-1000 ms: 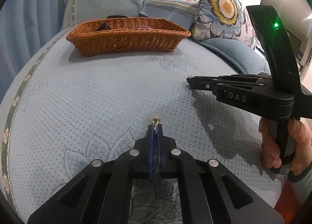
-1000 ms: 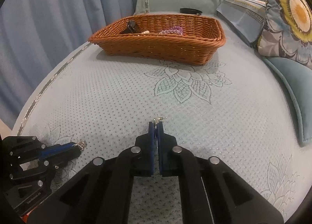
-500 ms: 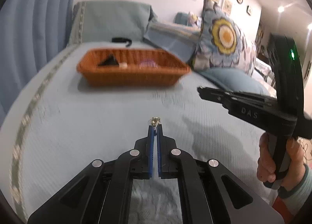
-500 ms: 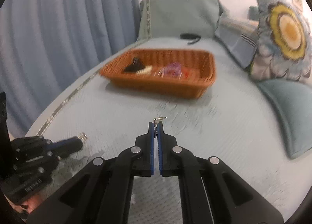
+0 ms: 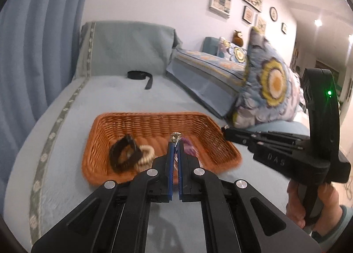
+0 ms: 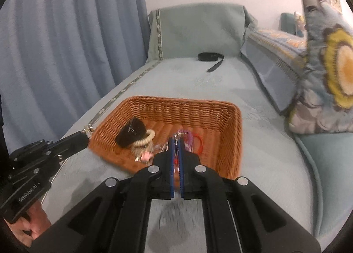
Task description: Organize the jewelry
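We work over a blue-green bedspread [image 6: 275, 156], where a wicker basket [image 5: 154, 120] already holds much of the jewelry: a black band [image 5: 123, 153] looped with a cream beaded bracelet [image 5: 146, 153], a purple piece [image 6: 188, 140], a red ring [image 6: 198, 140] and some small pale bits we cannot identify. So most of the sorting looks done. A black strap [image 6: 210, 57] lies well apart near the headboard; we cannot tell whether it belongs to the task.

What is left, we judge, is two drops. Our left gripper [image 5: 174, 145] is clenched on a small gold earring [image 5: 175, 135], and our right gripper [image 6: 175, 142] pinches a small silver earring [image 6: 179, 135], both held above the basket and not yet released.
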